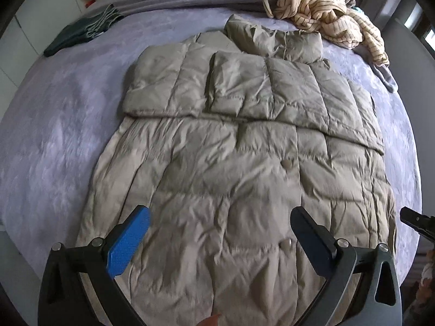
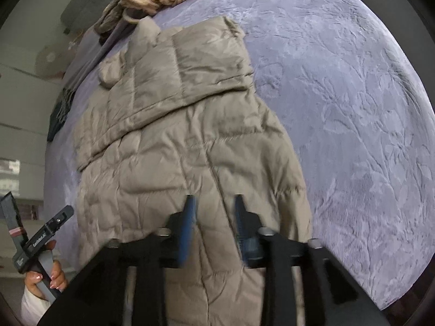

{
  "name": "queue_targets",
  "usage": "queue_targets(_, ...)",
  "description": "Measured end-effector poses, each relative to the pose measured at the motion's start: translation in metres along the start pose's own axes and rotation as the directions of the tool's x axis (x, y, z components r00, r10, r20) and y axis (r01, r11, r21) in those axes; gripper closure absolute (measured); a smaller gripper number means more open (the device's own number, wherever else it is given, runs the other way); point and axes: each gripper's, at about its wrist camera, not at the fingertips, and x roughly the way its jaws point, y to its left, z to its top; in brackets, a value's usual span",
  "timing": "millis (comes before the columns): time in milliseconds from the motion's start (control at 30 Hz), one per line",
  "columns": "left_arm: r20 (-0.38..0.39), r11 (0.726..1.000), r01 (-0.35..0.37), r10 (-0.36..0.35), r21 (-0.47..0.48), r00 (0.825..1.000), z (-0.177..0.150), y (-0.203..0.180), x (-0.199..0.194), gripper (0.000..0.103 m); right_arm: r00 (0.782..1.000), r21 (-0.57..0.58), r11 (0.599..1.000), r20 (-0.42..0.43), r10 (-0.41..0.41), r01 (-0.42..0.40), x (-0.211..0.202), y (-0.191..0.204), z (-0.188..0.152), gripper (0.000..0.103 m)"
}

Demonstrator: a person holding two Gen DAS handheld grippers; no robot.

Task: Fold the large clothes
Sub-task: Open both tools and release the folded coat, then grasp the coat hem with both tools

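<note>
— What's in front of you?

— My left gripper (image 1: 220, 233) gapes wide and my right gripper (image 2: 212, 225) stands half apart; both are empty, above one tan puffer jacket (image 1: 244, 163) flat on the lilac bedspread (image 1: 54, 135).

— Beyond it?

— One striped cream garment (image 1: 326, 13), one dark folded garment (image 1: 73, 36).

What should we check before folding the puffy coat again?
1. Left tongs open, nothing between them: ok.
2. Right tongs open, not pinching the coat: ok.
3. Both sleeves folded across the chest: ok.
4. Coat lying flat on the purple blanket: ok, though wrinkled.
5. Striped garment clear of the coat: not ok, it sits right beside the collar.
6. Bottom hem straight: cannot tell, hidden below the tongs.
</note>
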Motion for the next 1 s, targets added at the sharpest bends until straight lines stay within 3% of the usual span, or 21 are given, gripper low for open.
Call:
queue_targets(33,-0.010,1.000,-0.001,0.001,-0.007,1.000,-0.003,0.002,-0.002,0.000,1.000,-0.004,1.000,0.001,0.004,-0.004,-0.002,0.001,-0.003,0.043)
queue_targets(200,-0.019,0.999,-0.042,0.042,-0.033,0.999,-0.019,0.012,-0.012,0.000,0.999,0.021,0.999,-0.017,0.030,-0.030,-0.006,0.002,-0.020,0.032)
queue_targets(267,-0.036,0.999,-0.020,0.019,-0.031,0.999,-0.024,0.016,-0.013,0.000,0.999,0.034,0.999,-0.018,0.038,-0.037,-0.005,0.002,-0.025,0.025)
queue_targets(433,-0.045,1.000,-0.005,0.005,-0.006,0.999,-0.037,0.024,-0.012,0.000,0.999,0.053,0.998,-0.008,0.041,-0.041,-0.006,0.009,-0.041,0.023)
queue_targets(533,-0.056,1.000,0.008,-0.007,0.012,0.998,-0.045,0.029,-0.009,0.000,0.999,0.081,0.995,-0.003,0.052,-0.052,-0.003,0.013,-0.053,0.015)
queue_targets(1000,-0.097,0.997,0.053,-0.046,0.063,0.994,-0.094,0.076,-0.006,0.000,0.999,0.232,0.971,0.018,0.046,-0.049,0.000,0.017,-0.132,0.013)
